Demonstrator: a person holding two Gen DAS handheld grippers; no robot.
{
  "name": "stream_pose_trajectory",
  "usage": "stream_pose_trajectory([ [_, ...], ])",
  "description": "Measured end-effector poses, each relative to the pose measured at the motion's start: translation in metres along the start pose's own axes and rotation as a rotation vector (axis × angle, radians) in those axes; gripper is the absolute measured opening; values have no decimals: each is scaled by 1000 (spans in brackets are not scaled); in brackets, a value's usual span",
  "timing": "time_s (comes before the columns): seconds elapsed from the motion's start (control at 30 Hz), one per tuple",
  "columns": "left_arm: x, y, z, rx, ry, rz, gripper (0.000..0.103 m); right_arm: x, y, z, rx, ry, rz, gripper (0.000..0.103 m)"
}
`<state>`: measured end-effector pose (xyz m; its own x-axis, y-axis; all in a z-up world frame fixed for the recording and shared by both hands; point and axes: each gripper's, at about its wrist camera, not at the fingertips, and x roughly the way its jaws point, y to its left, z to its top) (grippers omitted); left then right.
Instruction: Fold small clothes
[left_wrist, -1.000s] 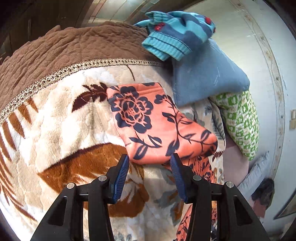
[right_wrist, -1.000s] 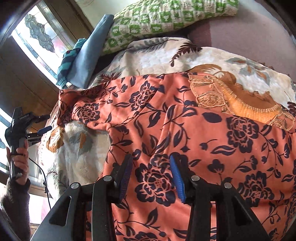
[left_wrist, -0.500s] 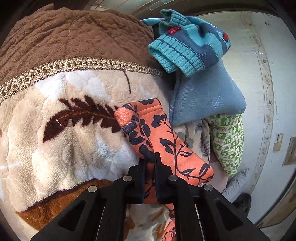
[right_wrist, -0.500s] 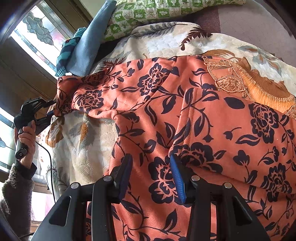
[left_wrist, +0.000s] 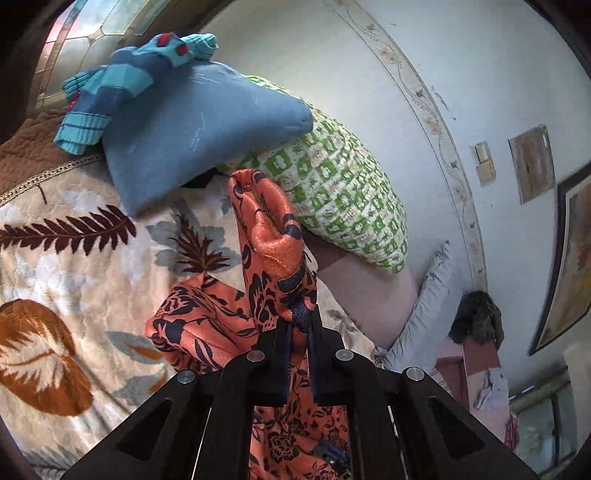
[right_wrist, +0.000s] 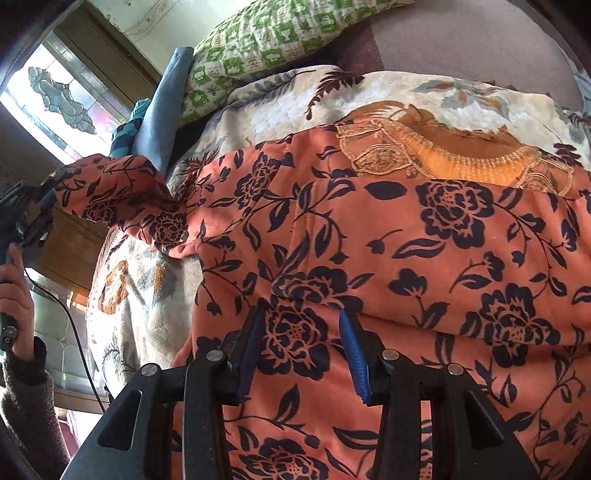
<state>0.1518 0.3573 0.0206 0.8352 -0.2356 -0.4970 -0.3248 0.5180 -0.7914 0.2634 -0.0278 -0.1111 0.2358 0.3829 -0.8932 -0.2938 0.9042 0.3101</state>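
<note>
An orange garment with dark blue flowers (right_wrist: 406, 258) lies spread on a leaf-patterned blanket (right_wrist: 140, 295). My left gripper (left_wrist: 299, 325) is shut on its sleeve (left_wrist: 269, 236), which stands lifted off the bed with the cuff sticking up past the fingertips. In the right wrist view that same left gripper (right_wrist: 33, 218) holds the raised sleeve (right_wrist: 110, 192) at the far left, in a person's hand (right_wrist: 14, 295). My right gripper (right_wrist: 301, 314) hovers over the body of the garment with its jaws apart, pads not pressing the cloth. An orange knit neckline with gold trim (right_wrist: 461, 155) shows at the garment's far edge.
At the head of the bed lie a blue pillow (left_wrist: 192, 140) with a turquoise striped knit (left_wrist: 122, 85) on it and a green checked pillow (left_wrist: 340, 192). A white wall (left_wrist: 443, 74) rises behind them. A stained-glass window (right_wrist: 55, 92) stands to the left.
My left gripper closed on the sleeve end, then rose and swung right with it, pulling the sleeve up off the blanket. The right gripper shifted slightly over the garment, still open.
</note>
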Motion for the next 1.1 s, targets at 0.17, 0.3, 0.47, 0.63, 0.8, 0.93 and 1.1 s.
stream_pose_trajectory([
  [0.17,75,-51,-37,39,141,-5,6,-30,-42,-13,76,-47,-9,44],
  [0.3,142,-89,-80,80,270,9,6,-54,-83,-26,146,-78,-25,45],
  [0.47,223,-123,-148,151,430,61,6,-74,-140,-47,253,-92,-55,45],
  [0.63,278,-128,-203,198,572,133,6,-88,-180,-65,327,-102,-78,45],
  [0.8,286,-131,-209,263,628,160,16,-90,-196,-69,367,-112,-67,48],
  [0.93,258,-133,-196,261,635,87,27,-85,-191,-58,374,-121,-53,55],
  [1.1,196,-112,-170,289,572,26,36,-77,-178,-37,390,-147,19,60],
])
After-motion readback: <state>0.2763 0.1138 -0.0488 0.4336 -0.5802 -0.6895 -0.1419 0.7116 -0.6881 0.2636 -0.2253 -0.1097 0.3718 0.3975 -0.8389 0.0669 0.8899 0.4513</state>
